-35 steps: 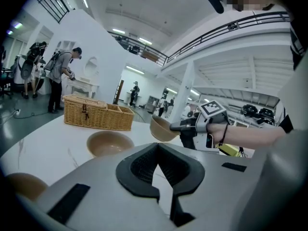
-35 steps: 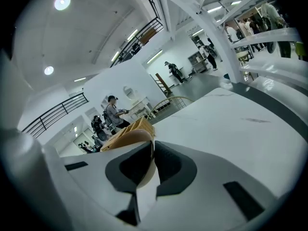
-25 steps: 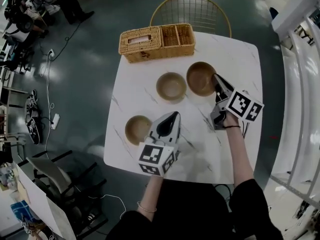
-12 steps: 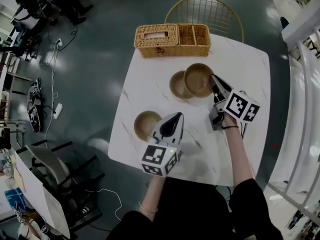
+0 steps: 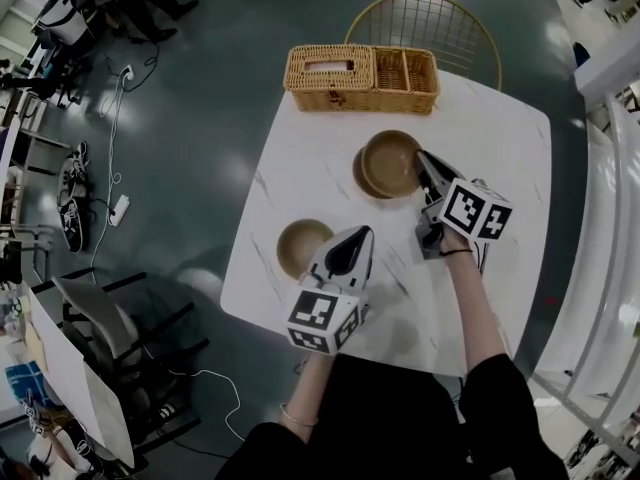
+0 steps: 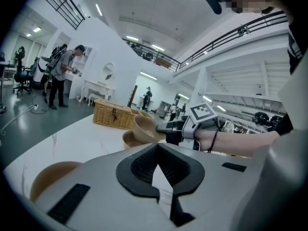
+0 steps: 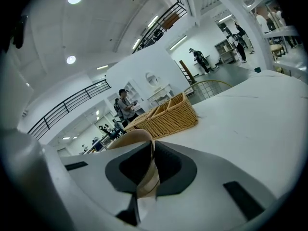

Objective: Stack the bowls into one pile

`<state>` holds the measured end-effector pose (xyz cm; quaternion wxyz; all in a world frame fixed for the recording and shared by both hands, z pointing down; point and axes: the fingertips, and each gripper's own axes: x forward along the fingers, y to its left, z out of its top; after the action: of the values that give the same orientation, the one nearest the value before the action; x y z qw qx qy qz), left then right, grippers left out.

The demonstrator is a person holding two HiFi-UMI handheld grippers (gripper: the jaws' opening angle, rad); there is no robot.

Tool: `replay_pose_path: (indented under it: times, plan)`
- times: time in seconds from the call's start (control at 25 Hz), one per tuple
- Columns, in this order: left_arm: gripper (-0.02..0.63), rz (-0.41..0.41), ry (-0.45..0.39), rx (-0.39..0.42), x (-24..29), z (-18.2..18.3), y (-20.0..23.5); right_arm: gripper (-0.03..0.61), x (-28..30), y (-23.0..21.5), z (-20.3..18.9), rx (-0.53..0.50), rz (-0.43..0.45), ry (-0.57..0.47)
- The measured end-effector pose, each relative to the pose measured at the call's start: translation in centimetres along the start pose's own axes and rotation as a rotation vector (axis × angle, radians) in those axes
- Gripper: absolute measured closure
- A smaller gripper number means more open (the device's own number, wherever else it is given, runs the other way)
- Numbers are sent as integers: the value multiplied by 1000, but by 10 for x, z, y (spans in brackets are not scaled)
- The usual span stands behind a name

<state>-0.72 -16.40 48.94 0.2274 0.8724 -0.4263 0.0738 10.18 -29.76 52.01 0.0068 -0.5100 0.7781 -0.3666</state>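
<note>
Three tan bowls are on the white marble table (image 5: 310,158). My right gripper (image 5: 421,160) is shut on the near rim of one bowl (image 5: 392,161) and holds it tilted over a second bowl (image 5: 358,176), which it mostly covers. In the left gripper view the held bowl (image 6: 144,129) hangs just over the lower bowl (image 6: 128,140); whether they touch I cannot tell. The rim (image 7: 132,138) sits pinched between the right gripper's (image 7: 144,172) pads. The third bowl (image 5: 302,247) lies near the left edge. Beside it my left gripper (image 5: 357,238) is shut and holds nothing.
A wicker basket (image 5: 362,72) with compartments stands at the table's far edge, and a gold wire chair (image 5: 425,23) is behind it. The floor drops away past the table's left edge. People stand far off in the hall.
My right gripper has carried its bowl leftward, from beside the middle bowl to over it. The left gripper has stayed beside the near bowl.
</note>
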Motion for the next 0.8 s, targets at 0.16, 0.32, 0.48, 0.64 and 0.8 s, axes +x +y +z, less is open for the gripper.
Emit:
replay_pose_path:
  times: [0.16, 0.32, 0.48, 0.64, 0.8]
  plan:
    - [600, 2, 1, -5, 0, -1, 1, 551, 8, 1, -6, -52, -11, 29]
    - [600, 3, 0, -9, -1, 0, 2, 549, 13, 4, -12, -127, -27, 57]
    - [600, 4, 2, -12, 2, 0, 2, 549, 16, 5, -14, -193, -34, 71]
    - [600, 2, 4, -13, 3, 1, 2, 549, 18, 6, -13, -228, -42, 78]
    - [600, 0, 4, -12, 2, 1, 2, 549, 19, 6, -14, -250, -65, 88]
